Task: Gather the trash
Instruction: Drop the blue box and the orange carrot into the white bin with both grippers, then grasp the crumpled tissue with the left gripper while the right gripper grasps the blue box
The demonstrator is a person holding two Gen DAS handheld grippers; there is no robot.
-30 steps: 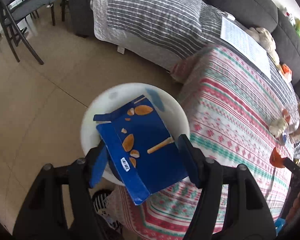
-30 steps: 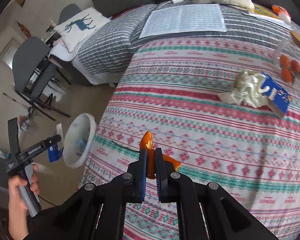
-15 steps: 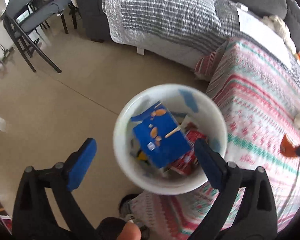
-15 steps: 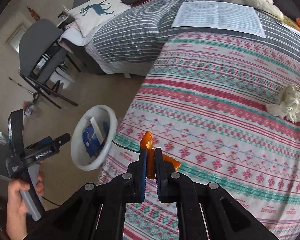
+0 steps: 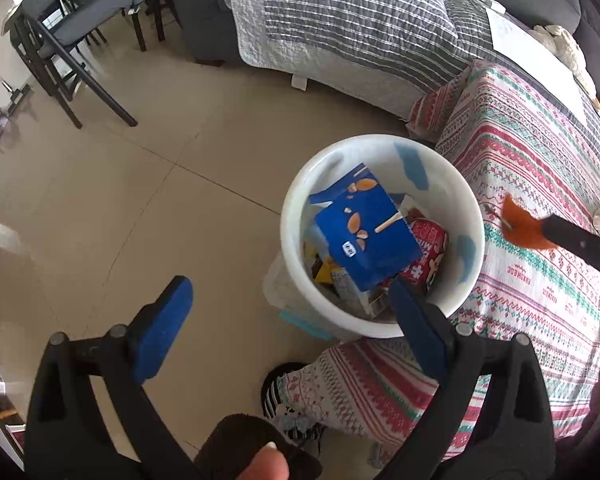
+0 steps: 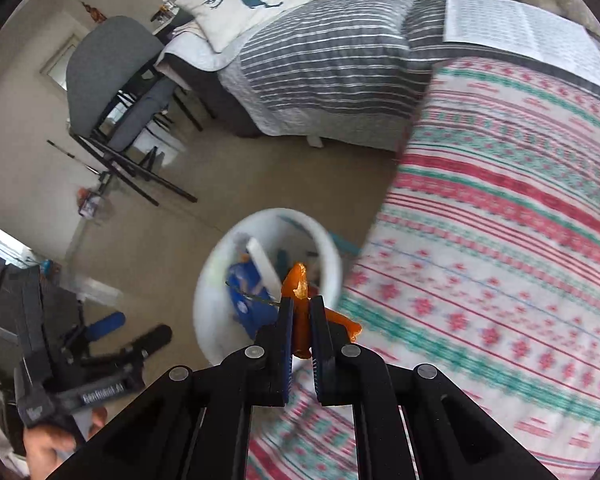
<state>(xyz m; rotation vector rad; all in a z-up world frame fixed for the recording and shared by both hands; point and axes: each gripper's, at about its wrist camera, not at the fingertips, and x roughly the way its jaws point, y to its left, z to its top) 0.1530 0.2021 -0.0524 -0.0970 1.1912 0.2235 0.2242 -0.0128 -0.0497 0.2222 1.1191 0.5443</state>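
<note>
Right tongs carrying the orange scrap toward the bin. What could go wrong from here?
1. The orange scrap is pinched by the right tongs near one edge only, a thin stem trailing; it may slip out over the blanket before reaching the bin.
2. The blue box stands tall in the bin, so the scrap may land on it and slide out.
3. The left tongs, open, hang near the rim; the two may collide.

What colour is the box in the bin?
Blue box, with orange-tan marks; clearest in the left wrist view.
</note>
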